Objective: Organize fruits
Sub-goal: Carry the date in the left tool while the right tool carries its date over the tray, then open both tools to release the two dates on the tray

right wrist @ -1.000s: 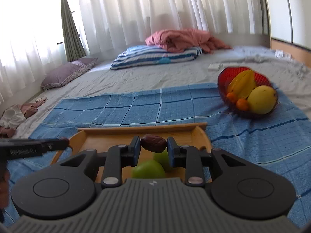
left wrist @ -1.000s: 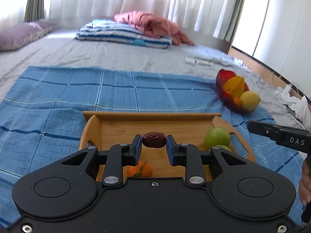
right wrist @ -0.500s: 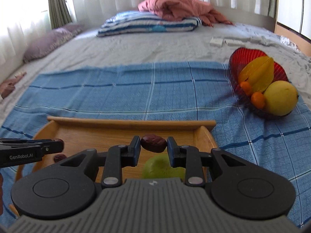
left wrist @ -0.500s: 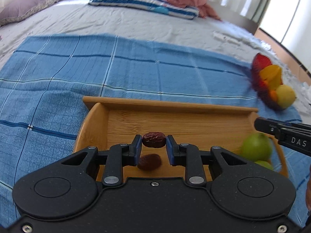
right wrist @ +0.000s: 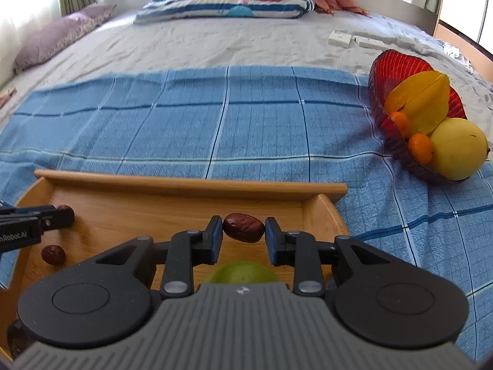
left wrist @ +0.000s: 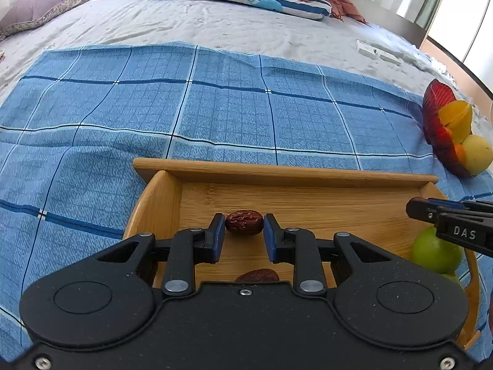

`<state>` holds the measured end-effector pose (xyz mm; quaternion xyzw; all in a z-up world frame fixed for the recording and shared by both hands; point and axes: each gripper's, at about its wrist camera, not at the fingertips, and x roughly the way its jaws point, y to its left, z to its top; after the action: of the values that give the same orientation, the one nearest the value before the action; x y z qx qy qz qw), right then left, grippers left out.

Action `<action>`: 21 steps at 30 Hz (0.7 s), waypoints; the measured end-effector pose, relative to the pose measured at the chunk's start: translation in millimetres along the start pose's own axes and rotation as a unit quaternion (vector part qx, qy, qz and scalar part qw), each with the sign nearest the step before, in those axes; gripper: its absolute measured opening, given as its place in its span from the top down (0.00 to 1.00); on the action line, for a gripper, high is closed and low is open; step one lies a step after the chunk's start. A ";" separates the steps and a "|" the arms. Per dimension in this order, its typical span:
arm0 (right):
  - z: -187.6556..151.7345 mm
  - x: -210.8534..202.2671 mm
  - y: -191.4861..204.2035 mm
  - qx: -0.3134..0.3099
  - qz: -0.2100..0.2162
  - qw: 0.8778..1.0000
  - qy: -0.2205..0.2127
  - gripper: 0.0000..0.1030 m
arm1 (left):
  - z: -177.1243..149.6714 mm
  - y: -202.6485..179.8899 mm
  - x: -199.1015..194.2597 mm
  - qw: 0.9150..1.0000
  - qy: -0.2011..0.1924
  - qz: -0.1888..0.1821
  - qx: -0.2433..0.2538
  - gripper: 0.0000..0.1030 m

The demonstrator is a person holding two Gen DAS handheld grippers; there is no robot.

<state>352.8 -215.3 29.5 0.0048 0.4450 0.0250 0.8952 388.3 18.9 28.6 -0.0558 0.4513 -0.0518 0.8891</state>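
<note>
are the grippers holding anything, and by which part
Each holds a wrinkled dark red date: left gripper pinches its date by the two ends, right gripper likewise.

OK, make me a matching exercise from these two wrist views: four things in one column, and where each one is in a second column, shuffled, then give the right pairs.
Things
1. starfruit
2. green apple
3. left gripper
4. striped pillow

Places
A. on the wooden tray, at its right end
B. far end of the bed, under pink bedding
C. in the red bowl
D. shut on a dried red date

Pairs: 1-C, 2-A, 3-D, 4-B
</note>
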 end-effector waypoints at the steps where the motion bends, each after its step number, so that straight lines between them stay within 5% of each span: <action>1: -0.2 1.6 0.8 -0.002 -0.001 1.000 0.003 0.67 | -0.1 -0.3 -0.2 1.000 0.000 0.000 0.001 0.75; 21: -3.4 11.3 1.9 0.003 -0.003 1.000 0.015 0.62 | -6.1 -1.6 0.3 1.000 -0.006 0.007 0.001 0.74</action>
<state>356.9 -212.9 18.6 0.0061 0.4585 0.0210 0.8884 383.5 17.0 25.0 -0.0519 0.4466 -0.0455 0.8920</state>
